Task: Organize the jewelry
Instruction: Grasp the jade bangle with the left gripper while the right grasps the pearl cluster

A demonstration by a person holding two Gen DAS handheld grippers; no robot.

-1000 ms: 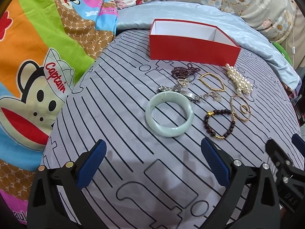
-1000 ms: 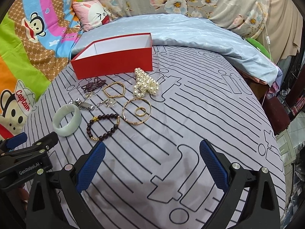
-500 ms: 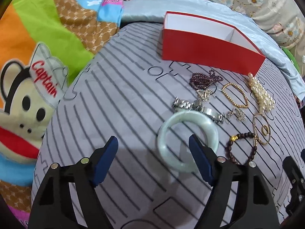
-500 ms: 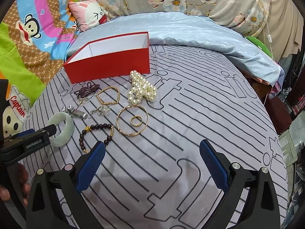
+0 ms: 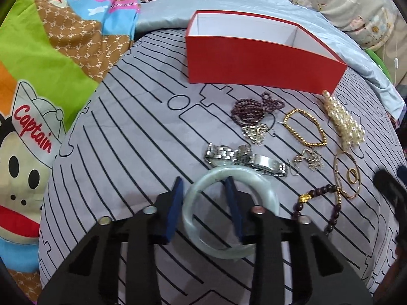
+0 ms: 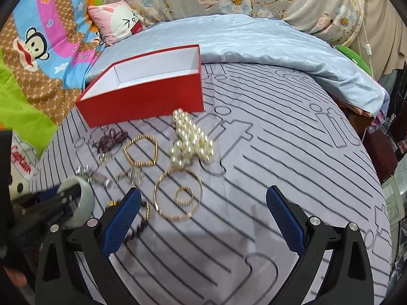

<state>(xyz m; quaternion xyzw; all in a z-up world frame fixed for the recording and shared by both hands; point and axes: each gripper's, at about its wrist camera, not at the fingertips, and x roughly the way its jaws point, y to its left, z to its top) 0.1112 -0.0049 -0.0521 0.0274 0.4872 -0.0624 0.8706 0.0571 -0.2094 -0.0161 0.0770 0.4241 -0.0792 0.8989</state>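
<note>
A pale green jade bangle lies on the striped grey bedspread. My left gripper straddles its left rim, with one finger outside the ring and the other inside. Its jaws are closing; the inner pad still stands off the rim. In the right wrist view the left gripper shows blurred over the jade bangle. My right gripper is open and holds nothing, low over a thin gold bangle with a small ring inside it. A red box with a white inside stands behind the jewelry.
Between the bangle and the box lie a silver watch, a purple bead necklace, a gold bead bracelet, a heap of pearls and a dark bead bracelet. A light blue quilt is folded behind.
My left gripper has come forward and down onto the jade bangle, and its jaws have narrowed from wide open to astride the rim. The right gripper has moved forward towards the gold bangle.
</note>
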